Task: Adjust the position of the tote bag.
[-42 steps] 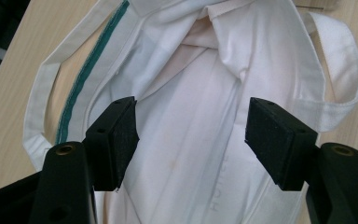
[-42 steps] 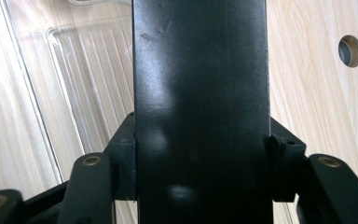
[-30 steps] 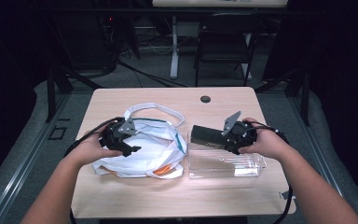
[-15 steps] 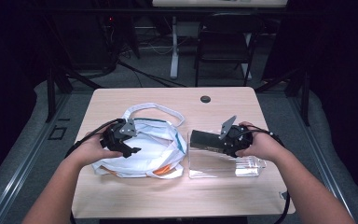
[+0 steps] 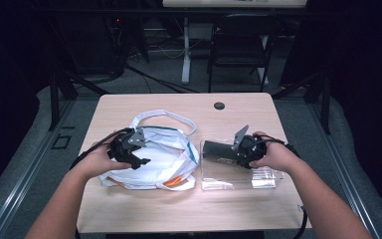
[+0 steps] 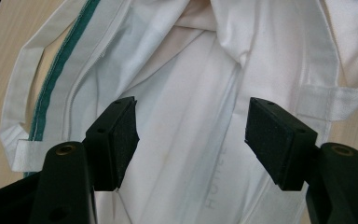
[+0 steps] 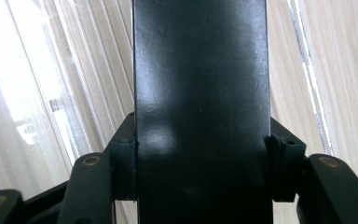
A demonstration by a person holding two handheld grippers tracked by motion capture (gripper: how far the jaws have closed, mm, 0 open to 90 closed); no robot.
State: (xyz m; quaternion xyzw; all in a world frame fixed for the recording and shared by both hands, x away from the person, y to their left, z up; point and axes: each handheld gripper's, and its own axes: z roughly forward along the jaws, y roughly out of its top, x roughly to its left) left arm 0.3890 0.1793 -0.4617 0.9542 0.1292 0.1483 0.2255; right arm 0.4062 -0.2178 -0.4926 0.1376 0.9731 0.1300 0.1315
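Nearest the person's edge of the pale wooden table [image 5: 144, 219], two bare forearms come in from the bottom of the high view, each hand wrapped round a black gripper. On the right lies a clear, ribbed plastic tray [image 5: 238, 177], flat on the wood. Above its far left part the right gripper [image 5: 210, 149] holds a flat, glossy black rectangular slab [image 5: 220, 149], roughly level and pointing toward the table's middle; in the right gripper view the slab [image 7: 200, 93] sits squarely between the two jaws, both pads pressed against its long edges, with the tray's ridges [image 7: 65, 84] and bare wood showing behind it on either side.

On the left, the left gripper [image 5: 140, 158] hovers over a crumpled white cloth tote bag with a green-stitched hem [image 5: 166, 154]. Its jaws stand wide apart with nothing clamped: the left gripper view shows both foam pads [image 6: 268, 135] clear of the white fabric [image 6: 186, 112] beneath them. Faint grey lettering runs along the cloth between the jaws, too pale to read with any certainty. Something orange [image 5: 171, 182] peeps out at the bag's near edge, just beside the tray's corner. The bag's white strap handles [image 5: 171, 117] loop toward the far side.

Farther off, a small dark round cable hole [image 5: 219, 105] marks the tabletop near its back edge. Beyond the table stand a dark folding chair [image 5: 238, 50] and a white desk leg [image 5: 185, 50] on the grey floor.
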